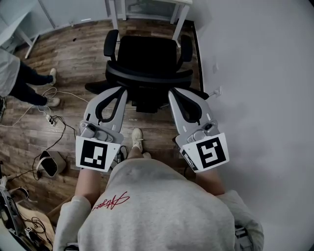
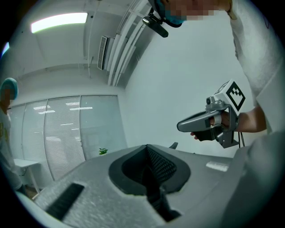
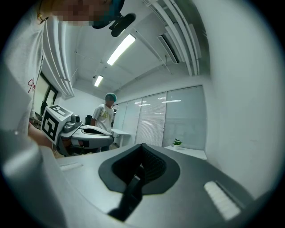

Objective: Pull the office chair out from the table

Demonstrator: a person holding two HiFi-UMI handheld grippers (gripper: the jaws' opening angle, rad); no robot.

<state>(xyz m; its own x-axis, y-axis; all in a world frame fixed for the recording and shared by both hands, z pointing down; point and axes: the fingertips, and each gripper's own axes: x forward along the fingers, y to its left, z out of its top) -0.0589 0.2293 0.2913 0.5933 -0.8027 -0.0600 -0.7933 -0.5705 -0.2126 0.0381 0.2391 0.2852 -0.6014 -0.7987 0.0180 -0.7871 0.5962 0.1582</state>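
The black office chair (image 1: 147, 59) stands in front of me on the wood floor, its seat facing the white table (image 1: 179, 14) at the top of the head view. My left gripper (image 1: 121, 90) and right gripper (image 1: 173, 92) are held level, side by side, just behind the chair's backrest. Whether either tip touches the backrest I cannot tell. Both pairs of jaws are pressed together with nothing between them. The left gripper view looks past its shut left gripper (image 2: 147, 149) to the right gripper (image 2: 209, 122). The right gripper view shows its shut right gripper (image 3: 142, 148) and the left gripper (image 3: 84, 133).
A white wall (image 1: 255, 73) runs close along the chair's right side. Another person (image 1: 19, 78) stands at the left, also seen in the right gripper view as a person (image 3: 104, 113). Cables and a power strip (image 1: 49, 117) lie on the floor at the left, near a small device (image 1: 49, 164).
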